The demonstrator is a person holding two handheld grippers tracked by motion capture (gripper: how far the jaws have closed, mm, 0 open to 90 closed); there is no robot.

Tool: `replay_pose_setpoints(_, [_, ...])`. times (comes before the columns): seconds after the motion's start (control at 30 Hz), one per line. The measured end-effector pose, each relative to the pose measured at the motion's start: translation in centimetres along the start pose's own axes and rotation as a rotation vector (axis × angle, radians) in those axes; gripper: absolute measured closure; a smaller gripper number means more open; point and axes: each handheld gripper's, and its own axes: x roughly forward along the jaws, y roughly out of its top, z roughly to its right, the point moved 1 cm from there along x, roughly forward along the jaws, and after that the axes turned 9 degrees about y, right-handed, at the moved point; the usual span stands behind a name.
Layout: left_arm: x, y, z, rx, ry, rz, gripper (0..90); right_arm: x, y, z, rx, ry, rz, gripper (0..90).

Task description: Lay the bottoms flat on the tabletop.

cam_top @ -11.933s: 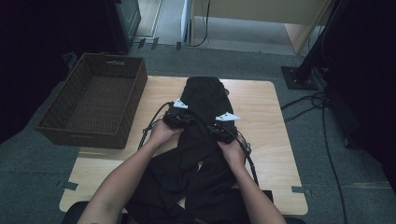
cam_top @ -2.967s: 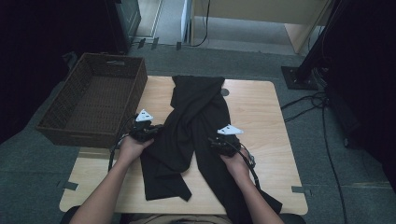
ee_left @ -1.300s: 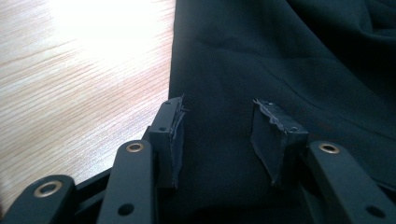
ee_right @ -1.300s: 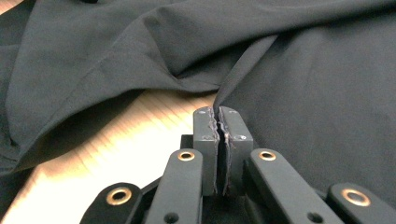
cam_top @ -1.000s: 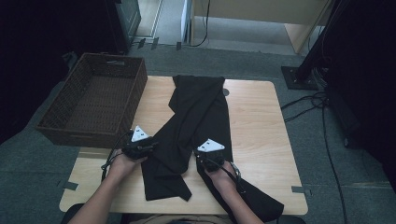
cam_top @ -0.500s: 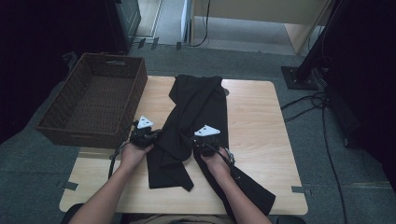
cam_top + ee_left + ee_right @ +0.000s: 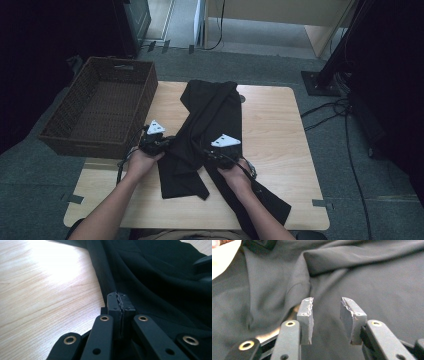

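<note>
Left gripper [image 7: 121,305] clenched on black trousers' [image 7: 160,282] edge; right gripper [image 7: 327,315] released, jaws just parting over cloth.

Black hand-held gripper [image 7: 167,145] with brass-ringed holes, grey three-cornered top plate, trailing cable

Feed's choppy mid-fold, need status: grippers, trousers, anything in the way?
Left gripper shut at the trousers' edge. Right gripper just opening, nothing between its fingers. Basket off to the left, clear.
</note>
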Motion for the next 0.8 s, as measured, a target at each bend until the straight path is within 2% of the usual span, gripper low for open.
replay_pose_setpoints(0.1, [-0.2,0.2,0.3,-0.002,-0.012,0.009,89.8,-1.7,-1.5,0.3,0.032,0.005,-0.015,60.5])
replay_pose_setpoints(0.17, [-0.3,0.3,0.6,0.006,-0.019,0.009,89.8,-2.3,-2.6,0.2,0.027,-0.003,-0.033,60.6])
replay_pose_setpoints(0.27, [-0.3,0.5,0.9,0.004,-0.033,0.01,89.8,-2.4,-3.8,0.1,0.044,-0.008,-0.058,61.2])
replay_pose_setpoints(0.33, [-0.3,0.6,1.1,-0.005,-0.047,0.017,89.8,-2.4,-4.3,-0.2,0.058,-0.021,-0.031,62.7])
replay_pose_setpoints(0.47, [-0.2,1.5,2.0,0.008,-0.069,0.03,89.7,-1.7,-4.0,-1.2,0.057,-0.015,-0.019,66.2])
replay_pose_setpoints(0.5, [-0.2,1.9,2.2,0.001,-0.076,0.044,89.5,-1.4,-3.8,-1.6,0.051,-0.01,-0.019,66.7])
replay_pose_setpoints(0.6, [-0.3,3.3,2.9,0.004,-0.095,0.071,89.5,-0.1,-3.0,-2.9,0.035,0.019,-0.021,67.6])
replay_pose_setpoints(0.7, [-0.4,4.6,3.7,0.025,-0.118,0.09,89.5,0.7,-2.5,-3.8,0.027,0.05,-0.026,67.4])
replay_pose_setpoints(0.73, [-0.4,4.8,3.9,0.037,-0.124,0.089,89.5,0.8,-2.3,-3.9,0.029,0.06,-0.027,66.5])
replay_pose_setpoints(0.8, [-0.3,5.0,4.3,0.049,-0.133,0.087,89.5,0.0,-2.2,-3.8,0.018,0.036,0.006,67.4])
